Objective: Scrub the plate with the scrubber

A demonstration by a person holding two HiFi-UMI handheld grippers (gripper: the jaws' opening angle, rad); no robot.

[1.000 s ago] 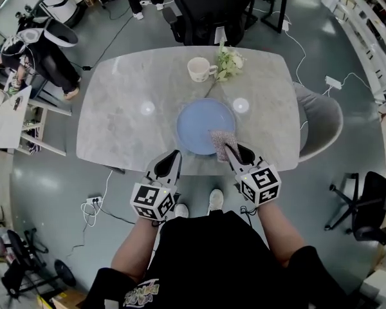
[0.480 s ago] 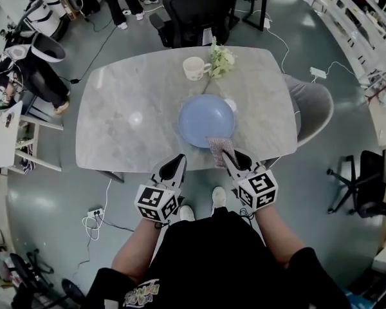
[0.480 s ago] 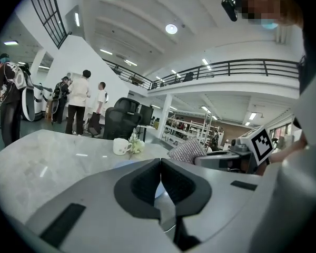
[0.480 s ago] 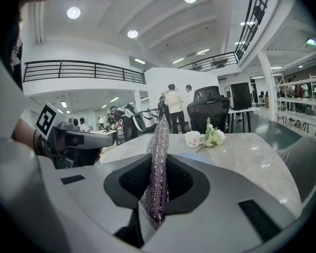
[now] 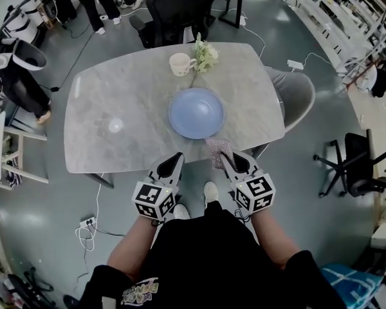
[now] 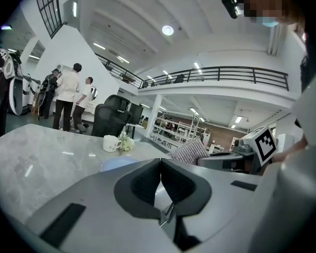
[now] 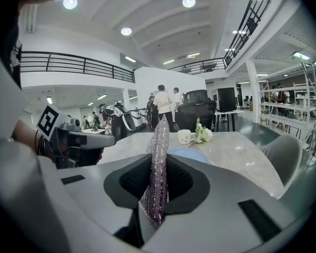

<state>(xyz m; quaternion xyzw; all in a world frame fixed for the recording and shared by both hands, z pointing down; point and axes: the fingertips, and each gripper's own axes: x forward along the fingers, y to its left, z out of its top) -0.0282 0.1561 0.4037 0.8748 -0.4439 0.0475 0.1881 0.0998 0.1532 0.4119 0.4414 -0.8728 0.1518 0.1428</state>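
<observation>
Two grippers are hovering at the 6 o'clock edge of the grey table while I am running this rig from afar. The right gripper is pinching the scrubber, a glittery mesh cloth standing upright between its jaws. The left gripper is sitting with its jaws pressed together on nothing.

The blue plate is lying near the table's centre, at 12 o'clock from both tools. A white mug is standing at its 11 o'clock and a spray of pale flowers at its 12 o'clock. The scrubber is hanging at the plate's 5 o'clock, just short of the rim and, as I am judging it, not pressing on the plate.

I am seeing two risks from here. Nothing is steadying the plate, so a firm stroke toward 12 o'clock could send it sliding over the smooth stone into the mug and flowers. The cloth is also clamped low with a loose length beyond the jaws — under pressure it could be folding over or working free, leaving bare jaw tips scraping the plate.
</observation>
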